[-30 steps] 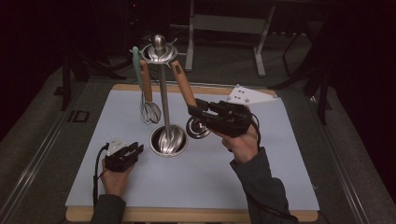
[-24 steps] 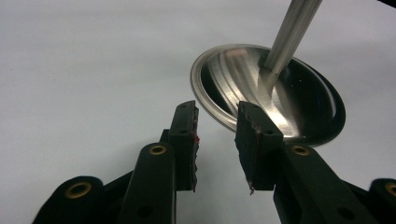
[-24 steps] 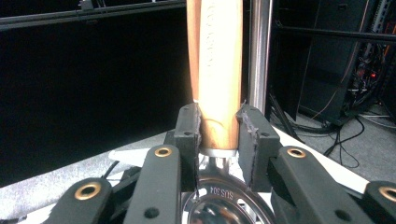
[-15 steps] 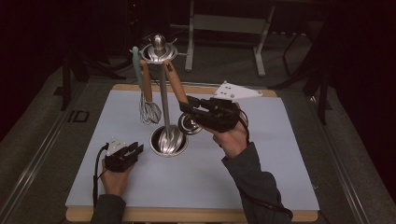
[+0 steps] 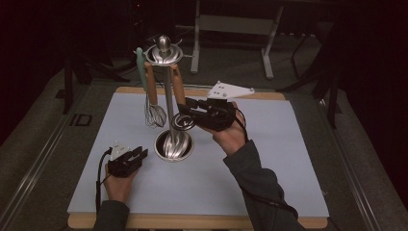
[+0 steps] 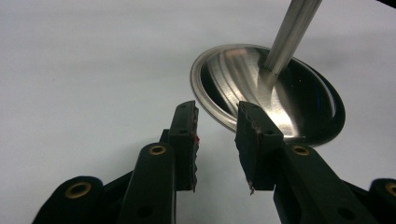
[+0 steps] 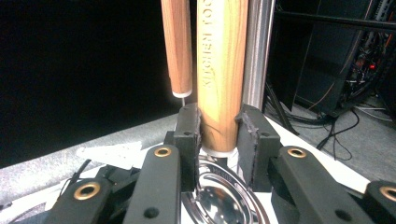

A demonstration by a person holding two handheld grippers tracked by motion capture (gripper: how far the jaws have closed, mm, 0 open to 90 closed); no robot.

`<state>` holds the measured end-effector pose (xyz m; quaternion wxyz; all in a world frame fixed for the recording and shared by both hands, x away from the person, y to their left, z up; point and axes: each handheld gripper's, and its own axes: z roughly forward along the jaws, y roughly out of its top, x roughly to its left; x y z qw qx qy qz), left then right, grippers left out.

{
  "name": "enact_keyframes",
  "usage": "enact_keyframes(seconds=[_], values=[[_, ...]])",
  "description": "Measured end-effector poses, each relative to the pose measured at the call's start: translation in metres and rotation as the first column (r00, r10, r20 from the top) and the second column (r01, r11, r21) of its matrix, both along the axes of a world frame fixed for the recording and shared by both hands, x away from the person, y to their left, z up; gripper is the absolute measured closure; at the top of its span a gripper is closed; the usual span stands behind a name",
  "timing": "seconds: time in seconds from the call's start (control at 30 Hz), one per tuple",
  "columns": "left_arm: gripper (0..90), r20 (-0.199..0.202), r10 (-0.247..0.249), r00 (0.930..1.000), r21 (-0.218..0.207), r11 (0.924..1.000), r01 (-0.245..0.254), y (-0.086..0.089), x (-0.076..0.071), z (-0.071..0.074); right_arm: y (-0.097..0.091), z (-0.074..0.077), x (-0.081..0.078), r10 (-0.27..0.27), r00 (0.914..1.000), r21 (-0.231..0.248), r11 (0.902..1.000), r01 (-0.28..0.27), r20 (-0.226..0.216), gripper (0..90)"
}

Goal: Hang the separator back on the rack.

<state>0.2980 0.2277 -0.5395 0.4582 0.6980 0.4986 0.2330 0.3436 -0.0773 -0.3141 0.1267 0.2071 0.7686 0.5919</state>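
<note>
A steel utensil stand [image 5: 168, 96] rises from a round dish base [image 5: 163, 150] on the pale mat. From its top ring hang a balloon whisk [image 5: 154, 114] and a teal-handled tool [image 5: 140, 62]. My right gripper [image 5: 190, 108] is shut on the wooden handle [image 7: 222, 70] of a spiral whisk [image 5: 182, 121], which stands nearly upright against the pole [image 7: 259, 51]. The balloon whisk's wooden handle [image 7: 177, 46] hangs just behind it. At the front left, my left gripper [image 5: 139, 155] rests on the mat. Its jaws stand open and empty [image 6: 217, 140], pointing at the rim of the base [image 6: 210, 100].
The pale mat [image 5: 288, 159] lies on a wooden board [image 5: 202, 221]. Dark floor with chair and table legs [image 5: 264, 53] lies beyond the far edge. A grey carpeted surface [image 5: 33, 159] borders the board on the left.
My right hand has carried the spiral whisk leftward to the stand, and its handle has gone from tilted to nearly upright. The left gripper has stayed put.
</note>
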Motion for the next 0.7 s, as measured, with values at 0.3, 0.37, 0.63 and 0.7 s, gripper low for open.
enact_keyframes(seconds=[0.3,0.37,0.63,0.7], values=[[68.8,0.001,-0.001,1.0000,0.004,1.0000,0.001,-0.0002,0.0000,0.0000,0.0012,-0.0008,-0.0010,-0.018,0.9998,-0.036,0.9992,0.018,0.012,68.7],[68.8,0.002,0.000,1.0000,0.003,1.0000,0.000,-0.0003,0.0000,-0.0001,0.0003,-0.0016,-0.0011,-0.019,0.9998,-0.039,0.9990,0.020,0.010,68.1],[68.8,0.005,0.000,1.0000,0.004,1.0000,0.000,-0.0005,-0.0001,-0.0001,-0.0048,-0.0053,-0.0008,-0.025,0.9997,-0.054,0.9983,0.025,0.002,65.2],[68.8,0.005,0.001,1.0000,0.002,1.0000,-0.001,-0.0005,0.0000,-0.0002,-0.0058,-0.0060,-0.0007,-0.018,0.9998,-0.067,0.9976,0.018,0.001,64.6]])
